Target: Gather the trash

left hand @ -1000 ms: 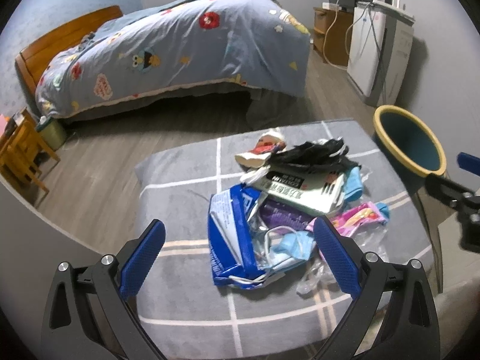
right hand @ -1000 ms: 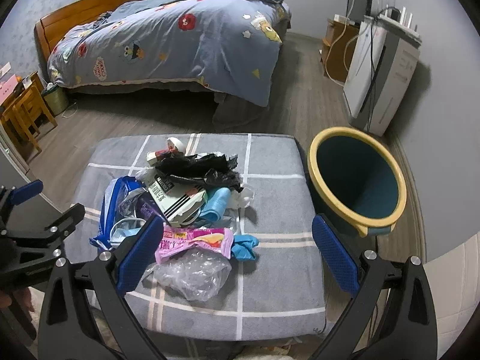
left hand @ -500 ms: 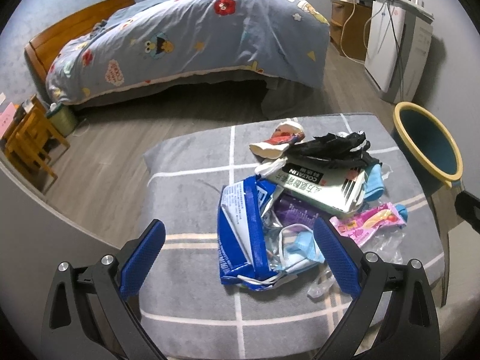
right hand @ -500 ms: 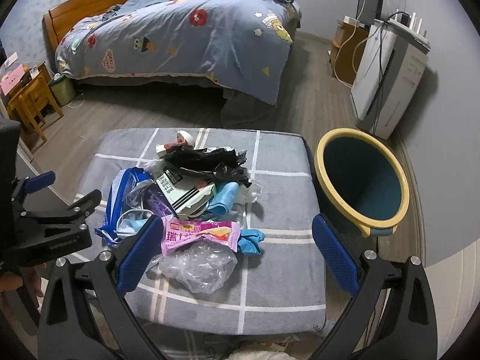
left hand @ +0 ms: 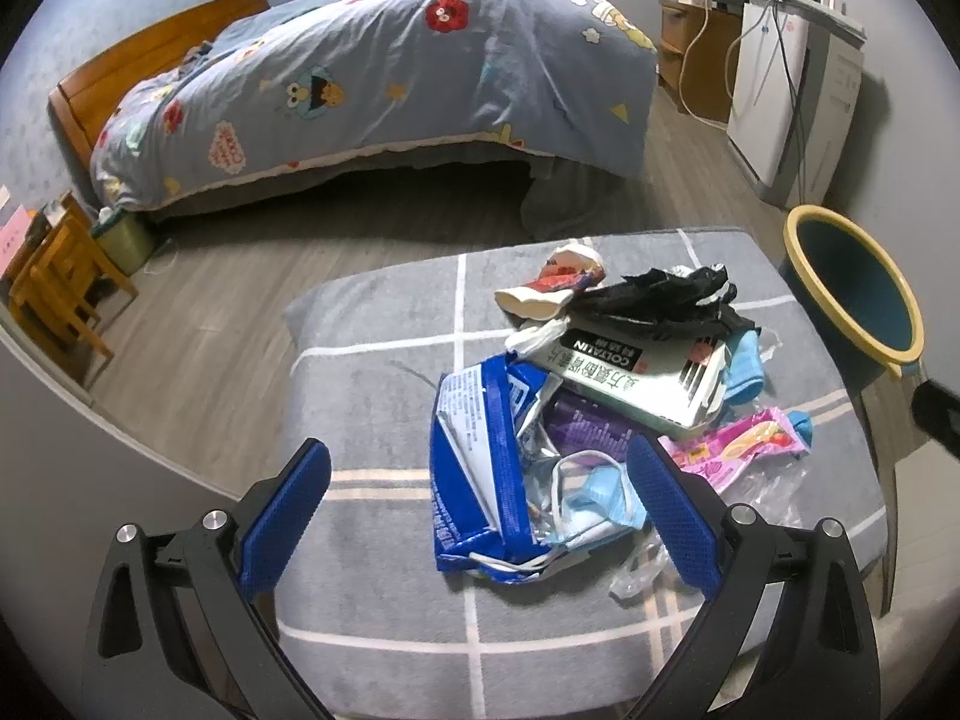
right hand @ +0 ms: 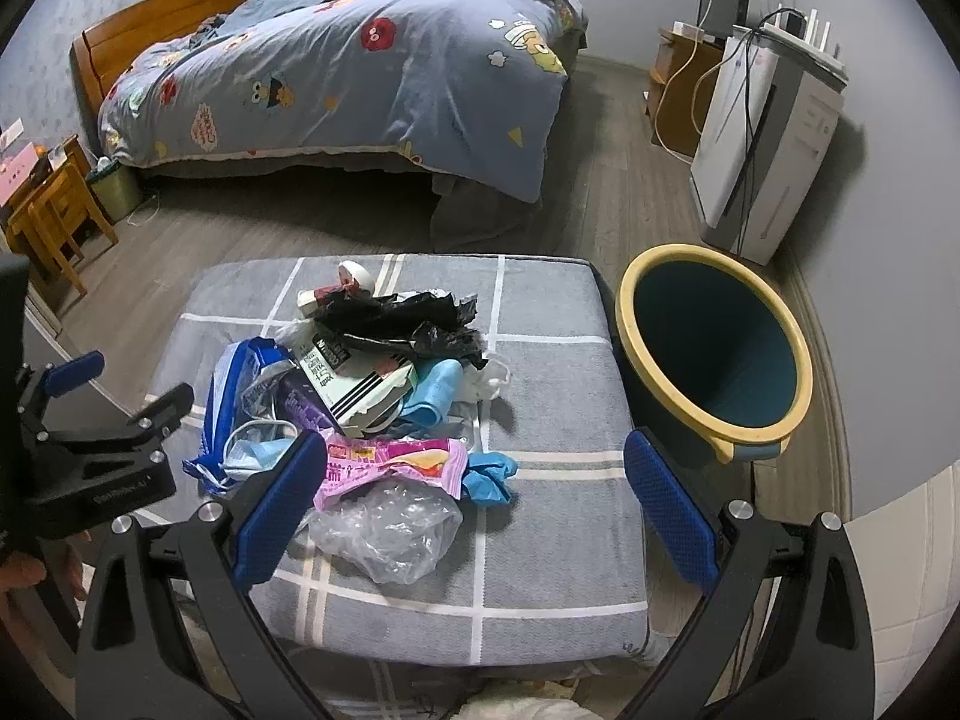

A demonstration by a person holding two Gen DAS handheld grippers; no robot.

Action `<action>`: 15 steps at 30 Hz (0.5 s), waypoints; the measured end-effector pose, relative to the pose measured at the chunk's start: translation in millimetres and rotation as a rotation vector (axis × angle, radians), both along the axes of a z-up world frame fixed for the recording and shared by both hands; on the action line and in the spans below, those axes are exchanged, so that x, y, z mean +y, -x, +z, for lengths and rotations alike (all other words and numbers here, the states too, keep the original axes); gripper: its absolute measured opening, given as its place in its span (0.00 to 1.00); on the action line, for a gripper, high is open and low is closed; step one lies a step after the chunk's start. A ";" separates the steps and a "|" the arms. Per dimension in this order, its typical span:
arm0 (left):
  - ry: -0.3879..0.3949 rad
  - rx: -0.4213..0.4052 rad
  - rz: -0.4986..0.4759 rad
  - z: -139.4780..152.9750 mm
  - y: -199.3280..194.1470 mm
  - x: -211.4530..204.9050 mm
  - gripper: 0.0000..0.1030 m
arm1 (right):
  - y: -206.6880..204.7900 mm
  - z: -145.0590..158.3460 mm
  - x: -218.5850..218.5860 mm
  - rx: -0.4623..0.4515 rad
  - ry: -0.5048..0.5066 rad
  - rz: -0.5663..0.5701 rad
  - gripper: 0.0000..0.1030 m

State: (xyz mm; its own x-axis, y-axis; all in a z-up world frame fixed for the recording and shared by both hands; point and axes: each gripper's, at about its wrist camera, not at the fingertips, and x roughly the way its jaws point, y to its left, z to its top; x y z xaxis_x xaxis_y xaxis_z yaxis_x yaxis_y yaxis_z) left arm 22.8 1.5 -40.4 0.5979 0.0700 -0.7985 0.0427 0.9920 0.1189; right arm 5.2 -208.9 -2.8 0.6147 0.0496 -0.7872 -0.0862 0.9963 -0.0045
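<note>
A heap of trash lies on a grey checked cushion (left hand: 372, 360) (right hand: 540, 372): a blue snack bag (left hand: 474, 480) (right hand: 219, 384), a white box (left hand: 636, 378) (right hand: 360, 384), black plastic (left hand: 660, 300) (right hand: 396, 318), a pink wrapper (left hand: 738, 447) (right hand: 390, 465), a face mask (left hand: 594, 498), a clear bag (right hand: 390, 525) and a blue glove (right hand: 489, 477). My left gripper (left hand: 474, 516) is open, hovering over the blue bag and mask. My right gripper (right hand: 474, 504) is open above the clear bag and pink wrapper. A blue bin with a yellow rim (left hand: 852, 294) (right hand: 714, 342) stands right of the cushion.
A bed with a blue patterned duvet (left hand: 384, 78) (right hand: 336, 72) fills the back. A white appliance (left hand: 792, 90) (right hand: 762, 132) with cables stands by the right wall. Wooden furniture (left hand: 54, 294) (right hand: 48, 216) is at the left. Grey floor (left hand: 198, 330) lies between bed and cushion.
Both grippers have drawn back and risen a little, so the cushion and trash sit farther off in both views. Nothing has been taken hold of.
</note>
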 end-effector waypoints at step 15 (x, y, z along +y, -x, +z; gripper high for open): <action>0.048 -0.073 0.007 22.8 2.9 7.7 0.95 | -16.3 -16.5 -6.7 0.048 -0.037 -0.038 0.95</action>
State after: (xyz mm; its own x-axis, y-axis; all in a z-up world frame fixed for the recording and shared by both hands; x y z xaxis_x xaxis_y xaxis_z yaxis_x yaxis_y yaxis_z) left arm 19.9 9.2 -17.6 0.6542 0.0374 -0.7554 0.0282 0.9969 0.0738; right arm 21.4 -215.6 -19.3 0.5786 0.0571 -0.8136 -0.0480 0.9982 0.0360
